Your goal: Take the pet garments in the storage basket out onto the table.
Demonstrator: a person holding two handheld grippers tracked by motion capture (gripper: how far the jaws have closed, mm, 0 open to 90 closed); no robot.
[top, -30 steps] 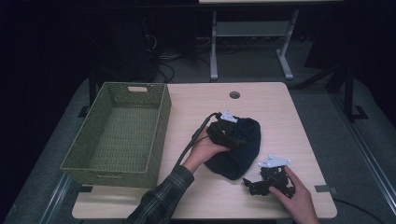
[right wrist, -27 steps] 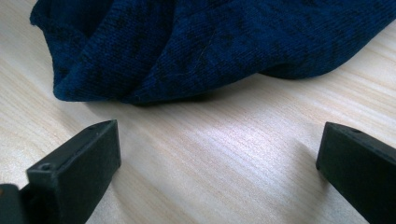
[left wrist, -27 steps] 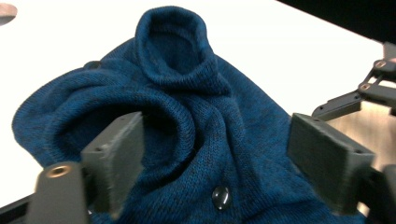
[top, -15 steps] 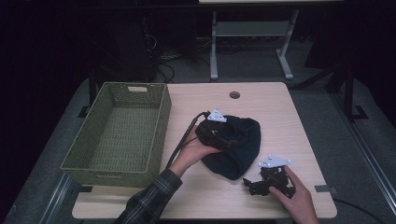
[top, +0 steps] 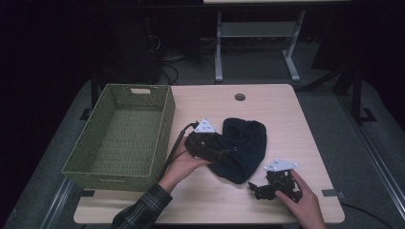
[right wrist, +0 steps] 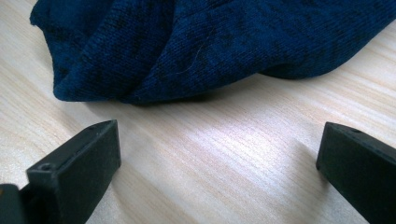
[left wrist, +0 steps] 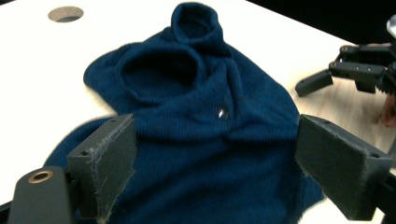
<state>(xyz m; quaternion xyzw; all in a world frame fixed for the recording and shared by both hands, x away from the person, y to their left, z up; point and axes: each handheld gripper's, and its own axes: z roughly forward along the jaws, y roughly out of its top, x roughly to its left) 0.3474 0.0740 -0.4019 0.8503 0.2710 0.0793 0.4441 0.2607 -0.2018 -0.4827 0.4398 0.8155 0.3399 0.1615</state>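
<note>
The left gripper [top: 206, 145] has slid back to the near edge of the dark blue knit hat [top: 242, 148], jaws wide apart over it, likely about to grab, while the right gripper [top: 267, 189] waits nearby with jaws apart and empty.

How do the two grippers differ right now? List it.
1. The left gripper is over the blue knit, while the right gripper sits on bare table beside it.
2. The left gripper's jaws frame cloth; the right gripper's jaws frame wood, with the knit's edge ahead.
Shared: both are open.
</note>
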